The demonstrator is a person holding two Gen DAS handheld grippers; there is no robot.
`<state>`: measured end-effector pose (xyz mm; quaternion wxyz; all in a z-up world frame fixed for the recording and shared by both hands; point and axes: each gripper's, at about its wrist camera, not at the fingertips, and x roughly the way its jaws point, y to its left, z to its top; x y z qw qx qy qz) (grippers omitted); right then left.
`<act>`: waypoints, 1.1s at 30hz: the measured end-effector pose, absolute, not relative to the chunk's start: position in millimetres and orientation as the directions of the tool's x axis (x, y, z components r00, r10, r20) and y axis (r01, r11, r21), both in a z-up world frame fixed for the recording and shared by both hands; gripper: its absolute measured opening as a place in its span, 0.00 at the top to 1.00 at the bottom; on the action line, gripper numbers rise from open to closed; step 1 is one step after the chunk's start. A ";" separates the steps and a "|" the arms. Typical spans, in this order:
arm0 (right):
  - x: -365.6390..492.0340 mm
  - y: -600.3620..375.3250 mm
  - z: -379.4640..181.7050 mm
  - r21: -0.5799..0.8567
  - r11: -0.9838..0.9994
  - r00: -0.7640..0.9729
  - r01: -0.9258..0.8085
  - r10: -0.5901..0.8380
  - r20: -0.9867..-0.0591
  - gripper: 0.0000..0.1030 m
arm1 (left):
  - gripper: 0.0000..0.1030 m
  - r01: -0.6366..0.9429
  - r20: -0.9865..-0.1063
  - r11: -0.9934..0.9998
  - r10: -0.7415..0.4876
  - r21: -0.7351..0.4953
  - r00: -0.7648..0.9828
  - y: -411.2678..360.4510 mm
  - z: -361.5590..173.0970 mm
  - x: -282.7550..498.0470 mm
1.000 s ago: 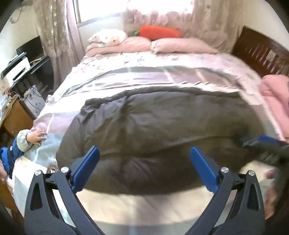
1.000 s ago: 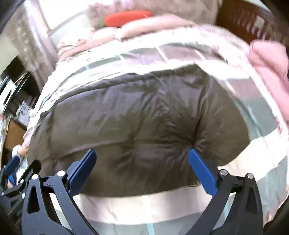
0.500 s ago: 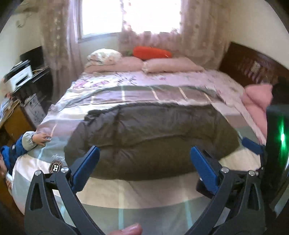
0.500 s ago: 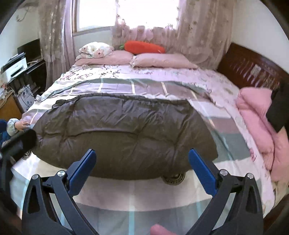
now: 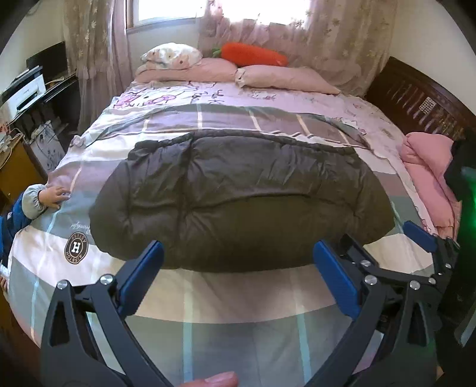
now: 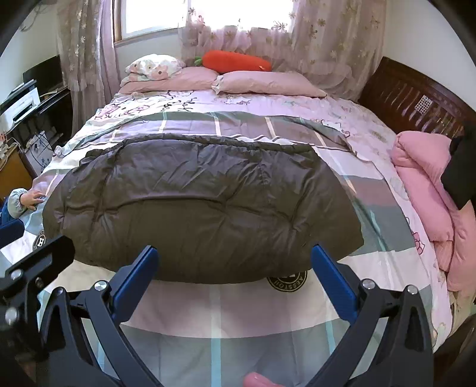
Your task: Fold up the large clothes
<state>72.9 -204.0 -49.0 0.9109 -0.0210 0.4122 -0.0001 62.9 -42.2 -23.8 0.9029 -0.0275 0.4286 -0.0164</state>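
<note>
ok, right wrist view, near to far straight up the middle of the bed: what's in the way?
Right gripper, open → checked bedsheet → dark padded coat → pink pillow → orange carrot plush → curtained window.

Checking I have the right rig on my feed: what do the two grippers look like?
The left gripper and the right gripper look alike: two black skeletal fingers with triangular cut-outs and silver rivets, each tipped by a flat blue pad. A green light glows on the right unit's body. No cables or sleeves show.
</note>
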 end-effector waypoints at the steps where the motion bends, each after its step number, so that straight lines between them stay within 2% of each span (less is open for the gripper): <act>1: 72.7 -203.8 -48.9 -0.037 0.999 0.660 -0.015 -0.018 -0.751 0.01 | 0.02 0.001 -0.774 0.998 -0.043 -0.055 0.632 -41.9 -23.6 63.8; 33: 65.7 -193.0 -43.5 -0.011 1.000 0.674 -0.026 0.009 -0.738 0.01 | 0.02 -0.027 -0.745 0.999 0.045 0.036 0.666 -35.2 -16.5 65.2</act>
